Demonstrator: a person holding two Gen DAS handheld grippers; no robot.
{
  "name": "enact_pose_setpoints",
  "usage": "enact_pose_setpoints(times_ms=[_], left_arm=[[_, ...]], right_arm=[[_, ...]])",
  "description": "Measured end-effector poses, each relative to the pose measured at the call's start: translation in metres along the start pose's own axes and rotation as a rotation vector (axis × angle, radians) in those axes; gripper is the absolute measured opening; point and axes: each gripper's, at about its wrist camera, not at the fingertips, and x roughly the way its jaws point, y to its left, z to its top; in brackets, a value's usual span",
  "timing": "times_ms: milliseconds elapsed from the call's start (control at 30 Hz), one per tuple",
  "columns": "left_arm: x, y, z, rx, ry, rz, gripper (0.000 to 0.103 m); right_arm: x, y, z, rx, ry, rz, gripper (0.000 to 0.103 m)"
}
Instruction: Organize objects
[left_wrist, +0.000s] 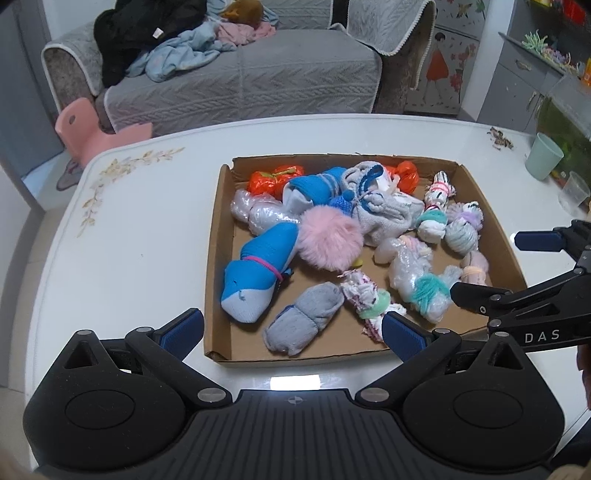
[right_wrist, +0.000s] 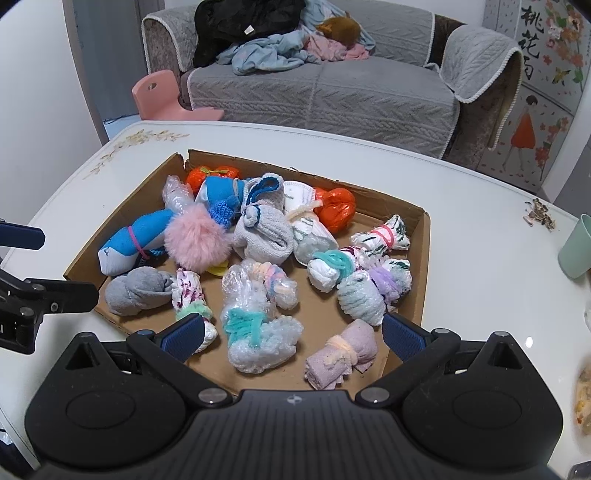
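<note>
A shallow cardboard tray on the white table holds several bundles: a blue sock roll, a grey sock roll, a pink pompom, orange bags, bubble-wrap bundles and a pink cloth roll. My left gripper is open and empty at the tray's near edge. My right gripper is open and empty over the tray's near right corner; it also shows in the left wrist view.
A green cup and a clear cup stand at the table's right side, with scraps nearby. A grey sofa with clothes and a pink stool stand beyond the table.
</note>
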Motion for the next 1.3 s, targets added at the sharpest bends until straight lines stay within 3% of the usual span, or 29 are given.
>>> enact_pose_setpoints(times_ms=[267,500,733,933,1300], left_arm=[[-0.001,0.005,0.001,-0.046,-0.027,0.004,0.102],[0.008,0.01,-0.005,-0.03,-0.003,0.009,0.102],[-0.003,-0.003,-0.004,0.013,-0.072,0.028,0.102],[-0.012,-0.007,0.002,0.027,-0.126,-0.027,0.099],[-0.007,-0.006,0.003,0.007,-0.082,-0.025,0.102]], right_arm=[[-0.001,0.003,-0.001,-0.027,0.0,0.01,0.102],[-0.003,0.004,0.001,-0.038,-0.02,0.021,0.102],[-0.002,0.007,0.0,-0.057,-0.016,0.019,0.102],[-0.002,0.003,0.002,-0.038,-0.028,0.009,0.102],[-0.001,0.002,0.001,-0.045,-0.024,0.009,0.102]])
